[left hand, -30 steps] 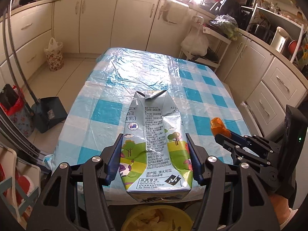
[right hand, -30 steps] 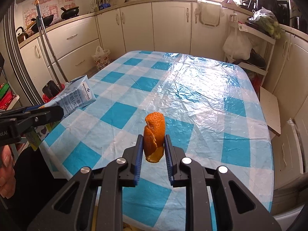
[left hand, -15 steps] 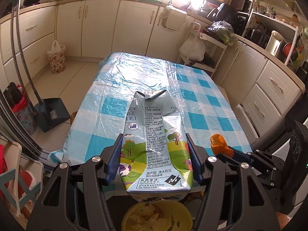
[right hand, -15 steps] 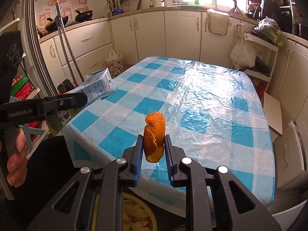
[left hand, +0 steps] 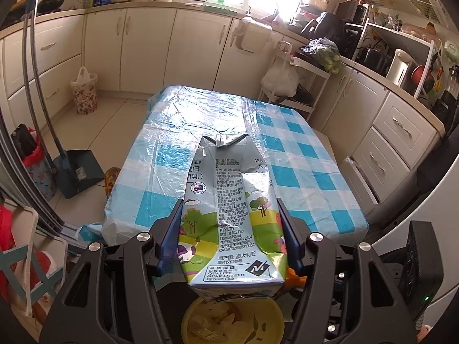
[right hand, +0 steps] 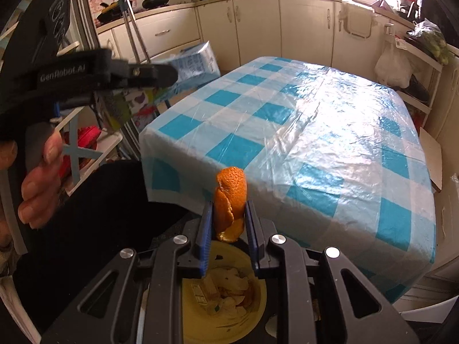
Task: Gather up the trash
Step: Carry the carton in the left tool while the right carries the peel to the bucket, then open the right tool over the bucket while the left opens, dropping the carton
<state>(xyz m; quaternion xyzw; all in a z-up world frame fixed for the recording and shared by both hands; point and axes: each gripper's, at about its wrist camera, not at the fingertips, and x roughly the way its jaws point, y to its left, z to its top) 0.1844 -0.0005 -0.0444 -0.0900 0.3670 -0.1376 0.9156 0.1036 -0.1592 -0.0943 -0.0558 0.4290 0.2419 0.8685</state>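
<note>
Both grippers hang off the bench's (right hand: 315, 149) near edge above the yellow bin (right hand: 229, 309), left fingers (left hand: 169, 229) clamping the milk carton (left hand: 229, 215), right fingers (right hand: 205, 229) pinching the orange peel (right hand: 231, 200), seemingly poised for dropping.

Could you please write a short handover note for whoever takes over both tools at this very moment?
Left tool: shut on the flattened milk carton, held in the air above the yellow bin.
Right tool: shut on the orange peel, also above the yellow bin, which already holds scraps.
Table: no trash visible on the checked cloth in either view.
Done: both pieces are picked up and carried to the bin.
Left: open each tool so the carton and peel drop in; the carton is long, so it may need tipping downward first.
</note>
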